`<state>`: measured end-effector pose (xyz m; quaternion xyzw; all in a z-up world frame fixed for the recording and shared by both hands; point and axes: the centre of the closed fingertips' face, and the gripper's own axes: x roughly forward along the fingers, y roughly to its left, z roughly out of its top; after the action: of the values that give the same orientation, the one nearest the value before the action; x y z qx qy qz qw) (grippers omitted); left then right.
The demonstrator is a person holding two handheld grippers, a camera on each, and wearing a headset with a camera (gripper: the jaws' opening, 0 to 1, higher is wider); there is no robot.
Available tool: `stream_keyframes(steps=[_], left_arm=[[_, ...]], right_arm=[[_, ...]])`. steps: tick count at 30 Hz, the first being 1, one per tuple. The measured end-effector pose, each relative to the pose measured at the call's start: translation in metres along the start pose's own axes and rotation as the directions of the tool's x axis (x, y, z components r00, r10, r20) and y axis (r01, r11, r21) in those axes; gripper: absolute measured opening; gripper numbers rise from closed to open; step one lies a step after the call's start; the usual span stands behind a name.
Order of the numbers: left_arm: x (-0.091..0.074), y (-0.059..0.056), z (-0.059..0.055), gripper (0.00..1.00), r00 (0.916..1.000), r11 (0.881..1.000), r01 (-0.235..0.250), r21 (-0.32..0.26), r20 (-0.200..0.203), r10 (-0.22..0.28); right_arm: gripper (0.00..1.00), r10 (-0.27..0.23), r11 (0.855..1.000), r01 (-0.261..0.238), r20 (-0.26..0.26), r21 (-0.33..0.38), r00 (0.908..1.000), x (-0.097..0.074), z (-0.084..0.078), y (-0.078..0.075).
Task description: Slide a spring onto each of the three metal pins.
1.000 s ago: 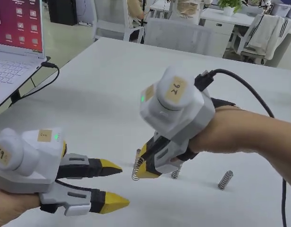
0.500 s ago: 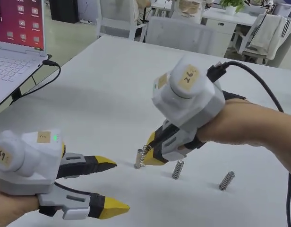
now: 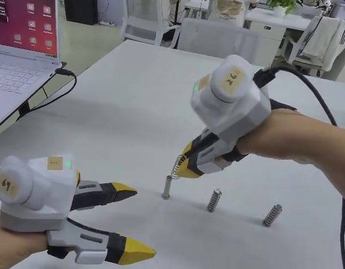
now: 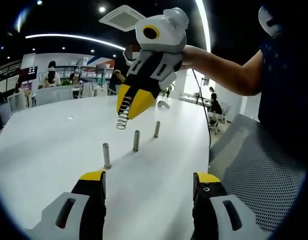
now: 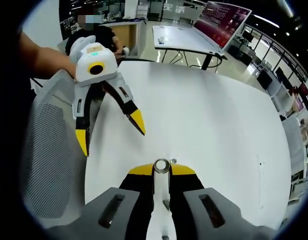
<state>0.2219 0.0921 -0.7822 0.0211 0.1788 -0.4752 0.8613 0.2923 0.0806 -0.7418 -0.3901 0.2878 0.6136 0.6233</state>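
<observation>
Spring (image 3: 176, 166) sits pinched in the right gripper (image 3: 186, 169) at 1 o'clock from the bare pin (image 3: 167, 186), ready to slide on. Left gripper (image 3: 133, 221) gapes empty at 7 o'clock.

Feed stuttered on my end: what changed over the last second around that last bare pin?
The right hand-held gripper, shut on the spring, lifted it from low beside the bare pin to just above its top, slightly aside; not yet threaded. The left hand-held gripper stayed open and idle; the two sprung pins are unchanged.
</observation>
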Motion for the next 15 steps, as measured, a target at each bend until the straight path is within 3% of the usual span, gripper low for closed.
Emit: stream_keyframes(steps=[15], left_arm=[[0.001,-0.002,-0.002,0.69,1.0,1.0,0.0,-0.003,-0.004,0.0]], right_arm=[[0.08,-0.007,1.0,0.007,-0.02,0.016,0.9998,0.024,-0.007,-0.019]])
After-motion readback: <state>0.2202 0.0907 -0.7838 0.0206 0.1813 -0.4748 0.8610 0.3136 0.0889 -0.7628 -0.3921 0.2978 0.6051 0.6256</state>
